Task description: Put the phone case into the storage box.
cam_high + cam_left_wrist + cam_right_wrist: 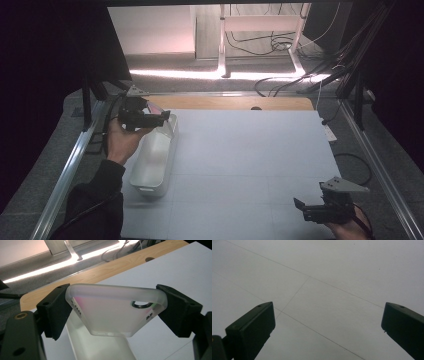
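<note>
Both jaws against phone case point(110, 312) edges

No readable text, label, brand, number or sign anywhere. Frosted phone case point(112, 312): faint mark near lower edge, too small and blurred to read. White bin point(152, 162): plain. White table point(250, 165): thin seam lines, no print.
</note>
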`<state>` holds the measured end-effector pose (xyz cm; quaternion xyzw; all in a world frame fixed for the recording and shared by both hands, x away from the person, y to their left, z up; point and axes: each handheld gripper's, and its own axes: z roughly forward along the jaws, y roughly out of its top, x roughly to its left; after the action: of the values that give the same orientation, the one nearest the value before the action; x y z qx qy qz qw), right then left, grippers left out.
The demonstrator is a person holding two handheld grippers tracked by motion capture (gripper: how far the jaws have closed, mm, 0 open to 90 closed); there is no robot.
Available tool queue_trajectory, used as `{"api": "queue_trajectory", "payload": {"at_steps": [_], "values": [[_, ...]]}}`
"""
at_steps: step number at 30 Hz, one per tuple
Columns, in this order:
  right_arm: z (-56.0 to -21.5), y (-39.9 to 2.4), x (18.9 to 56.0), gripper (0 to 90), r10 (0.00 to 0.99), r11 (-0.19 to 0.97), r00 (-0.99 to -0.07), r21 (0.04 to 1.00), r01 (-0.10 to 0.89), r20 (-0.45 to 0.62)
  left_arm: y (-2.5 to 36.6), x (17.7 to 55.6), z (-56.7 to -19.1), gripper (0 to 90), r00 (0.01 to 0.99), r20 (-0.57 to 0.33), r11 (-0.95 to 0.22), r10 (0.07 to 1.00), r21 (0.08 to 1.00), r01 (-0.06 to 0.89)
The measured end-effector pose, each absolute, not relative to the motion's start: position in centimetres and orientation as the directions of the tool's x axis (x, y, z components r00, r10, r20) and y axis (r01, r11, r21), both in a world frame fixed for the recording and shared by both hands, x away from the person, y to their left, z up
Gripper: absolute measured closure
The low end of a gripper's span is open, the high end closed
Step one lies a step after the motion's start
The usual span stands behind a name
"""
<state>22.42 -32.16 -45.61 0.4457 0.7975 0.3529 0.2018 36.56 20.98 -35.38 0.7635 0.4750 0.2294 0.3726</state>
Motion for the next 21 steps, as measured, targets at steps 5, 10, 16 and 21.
{"api": "queue_trajectory", "payload": {"at_steps": [5, 10, 16, 21], "values": [[-45.6, -32.1, 22.4, 0.0, 0.853, 0.357, -0.522, 0.740, 0.570, -0.009, 21.6, 37.5, -35.9, 17.6, 0.399, -0.006, -0.246, 0.917, 0.779, 0.576], [-45.6, -32.1, 22.4, 0.0, 0.850, 0.361, -0.527, 0.737, 0.571, -0.009, 21.9, 38.3, -36.3, 17.6, 0.370, -0.008, -0.228, 0.929, 0.774, 0.590], [-45.7, -31.9, 22.4, 0.0, 0.842, 0.378, -0.539, 0.731, 0.568, -0.016, 22.1, 39.2, -36.9, 17.6, 0.343, -0.018, -0.206, 0.939, 0.769, 0.605], [-45.7, -31.9, 22.4, 0.0, 0.839, 0.382, -0.543, 0.731, 0.565, -0.019, 22.2, 40.1, -37.6, 17.6, 0.321, -0.035, -0.182, 0.946, 0.765, 0.618]]}}
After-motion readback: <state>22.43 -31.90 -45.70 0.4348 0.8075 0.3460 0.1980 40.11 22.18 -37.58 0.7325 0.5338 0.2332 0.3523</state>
